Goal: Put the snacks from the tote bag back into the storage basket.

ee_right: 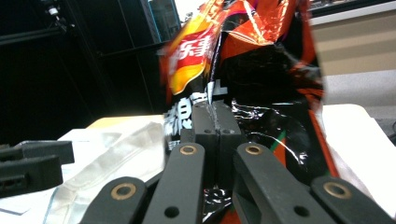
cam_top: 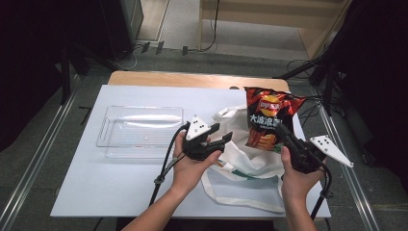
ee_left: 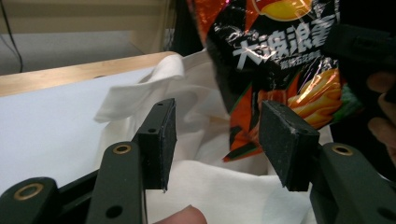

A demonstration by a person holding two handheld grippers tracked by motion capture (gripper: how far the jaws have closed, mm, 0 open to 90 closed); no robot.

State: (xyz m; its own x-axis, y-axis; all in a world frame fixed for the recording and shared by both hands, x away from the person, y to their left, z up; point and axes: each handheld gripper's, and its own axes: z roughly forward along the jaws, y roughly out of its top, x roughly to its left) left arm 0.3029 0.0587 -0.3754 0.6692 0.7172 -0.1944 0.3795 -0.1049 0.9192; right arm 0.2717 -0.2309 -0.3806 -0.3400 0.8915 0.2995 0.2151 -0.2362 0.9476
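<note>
A red and black chip bag [cam_top: 269, 118] stands upright above a white tote bag [cam_top: 245, 163] at the table's right. My right gripper [cam_top: 281, 131] is shut on the chip bag's lower edge; in the right gripper view its jaws [ee_right: 215, 116] pinch the foil of the chip bag [ee_right: 261, 70]. My left gripper [cam_top: 222, 133] is open just left of the chip bag, over the tote bag. In the left gripper view its pads [ee_left: 161, 140] stand apart with nothing gripped, the tote bag [ee_left: 154, 88] and chip bag [ee_left: 280, 51] lying beyond them.
A clear plastic tray [cam_top: 139, 127] sits empty on the white table top [cam_top: 120, 183] to the left of both hands. The table's wooden far edge [cam_top: 192, 79] borders a grey floor with cables. Dark stands rise at both sides.
</note>
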